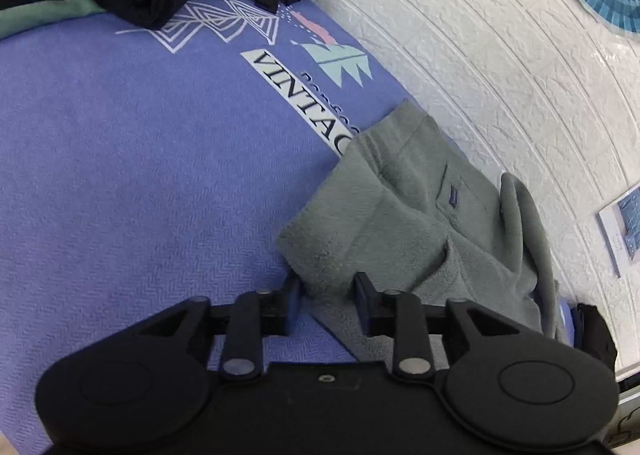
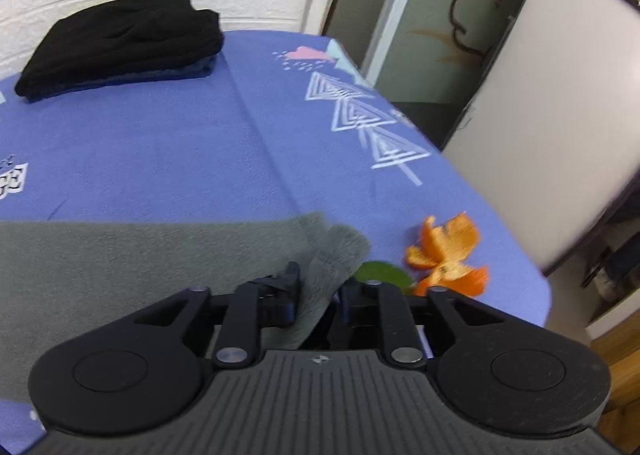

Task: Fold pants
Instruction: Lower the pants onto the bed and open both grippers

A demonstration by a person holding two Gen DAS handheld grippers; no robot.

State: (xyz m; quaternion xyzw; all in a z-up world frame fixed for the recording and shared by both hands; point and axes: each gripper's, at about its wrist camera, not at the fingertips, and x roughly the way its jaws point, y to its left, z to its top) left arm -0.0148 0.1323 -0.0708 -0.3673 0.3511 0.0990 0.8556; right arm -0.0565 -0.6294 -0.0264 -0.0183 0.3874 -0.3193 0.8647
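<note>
L gripper (image 1: 326, 295) jaws apart, straddling edge of grey pants (image 1: 404, 211) at 3 o'clock | R gripper (image 2: 318, 295) nipping hem, grip looks thin | risk: hem slips; orange peel (image 2: 448, 251) at 2 o'clock may snag.

The blue bedsheet (image 1: 120, 175) bears a label reading "VINTAG"

My left wrist camera sits low over the bench (image 1: 120, 175), looking along my left gripper (image 1: 326, 295) toward the white wall (image 1: 480, 55). My right wrist camera, equally close, faces the bench's far corner and a door (image 2: 540, 115). The 2 views share the grey pants (image 1: 400, 215) and blue cloth.
</note>
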